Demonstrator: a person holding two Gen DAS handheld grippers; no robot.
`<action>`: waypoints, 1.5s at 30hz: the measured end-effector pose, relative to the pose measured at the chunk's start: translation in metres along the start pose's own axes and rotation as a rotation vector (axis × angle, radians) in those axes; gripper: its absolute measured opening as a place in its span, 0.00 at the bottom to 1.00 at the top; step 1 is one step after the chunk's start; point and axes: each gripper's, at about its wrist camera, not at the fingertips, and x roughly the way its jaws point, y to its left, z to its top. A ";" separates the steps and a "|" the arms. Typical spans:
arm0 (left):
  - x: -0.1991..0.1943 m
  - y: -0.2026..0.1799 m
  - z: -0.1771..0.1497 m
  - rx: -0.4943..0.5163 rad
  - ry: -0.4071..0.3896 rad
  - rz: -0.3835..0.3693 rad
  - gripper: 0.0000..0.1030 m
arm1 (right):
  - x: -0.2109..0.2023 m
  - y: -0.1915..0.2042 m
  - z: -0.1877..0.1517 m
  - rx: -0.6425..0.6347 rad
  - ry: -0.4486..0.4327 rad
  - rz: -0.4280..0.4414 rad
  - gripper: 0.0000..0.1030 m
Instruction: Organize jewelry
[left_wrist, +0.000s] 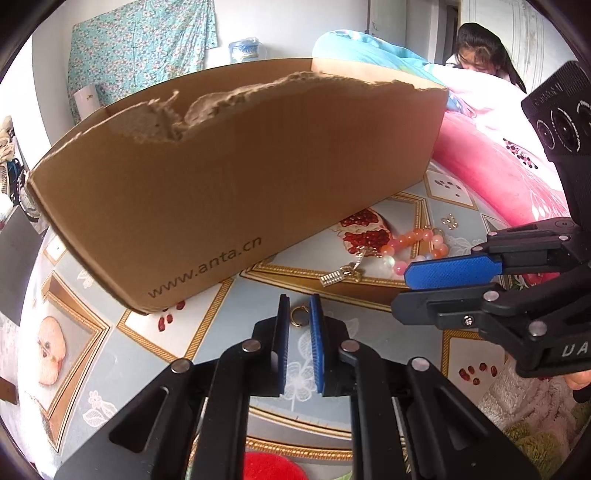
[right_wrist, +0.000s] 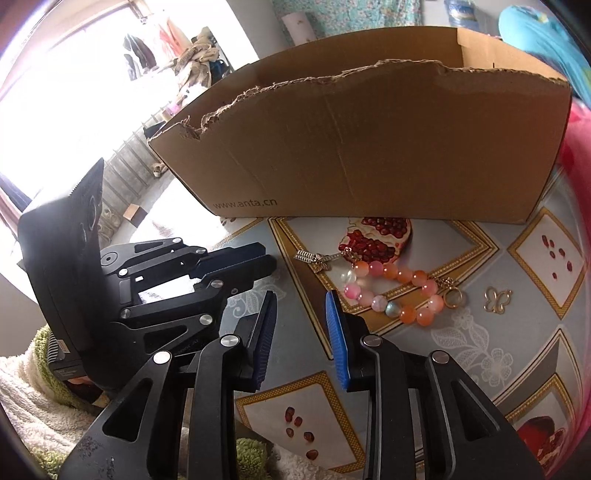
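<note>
we held our left hand-held gripper (left_wrist: 300, 314) low over the table (left_wrist: 332, 354), its 2 blue pads parted by a narrow gap. a small gold ring (left_wrist: 298, 316) sat in that gap near the fingertips; we could not tell whether the pads touched it or whether it lay on the cloth beneath, so we cannot say the ring was grasped. our right hand-held gripper (right_wrist: 301, 325) was released, its jaws standing wide apart with nothing between them.

just ahead of the right hand-held gripper and a little to its right lay the beaded bracelet (right_wrist: 399, 291), pink and orange beads in a loop on the patterned tablecloth. a second gold ring (right_wrist: 453, 297) touched the bracelet's far right end. further right, apart from the beads, lay a gold butterfly charm (right_wrist: 496, 300). a silver chain piece with a butterfly (right_wrist: 320, 261) lay at the bracelet's left end, ahead of the right hand-held gripper.

beyond all the jewelry stood the cardboard box (left_wrist: 236, 184), its near wall torn along the top edge and printed with a web address. from the left wrist view the box was ahead and to the left, and the right hand-held gripper (left_wrist: 404, 291) reached in from the right, level with the bracelet (left_wrist: 417, 247).
</note>
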 end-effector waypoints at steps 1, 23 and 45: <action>-0.001 0.003 -0.002 -0.012 -0.001 0.002 0.10 | 0.001 0.003 0.001 -0.022 -0.006 -0.024 0.23; -0.008 0.015 -0.012 -0.053 -0.034 -0.015 0.10 | 0.027 -0.007 0.039 -0.269 0.092 -0.186 0.15; -0.009 0.016 -0.013 -0.068 -0.045 -0.008 0.10 | 0.013 -0.026 0.067 -0.118 -0.009 -0.021 0.00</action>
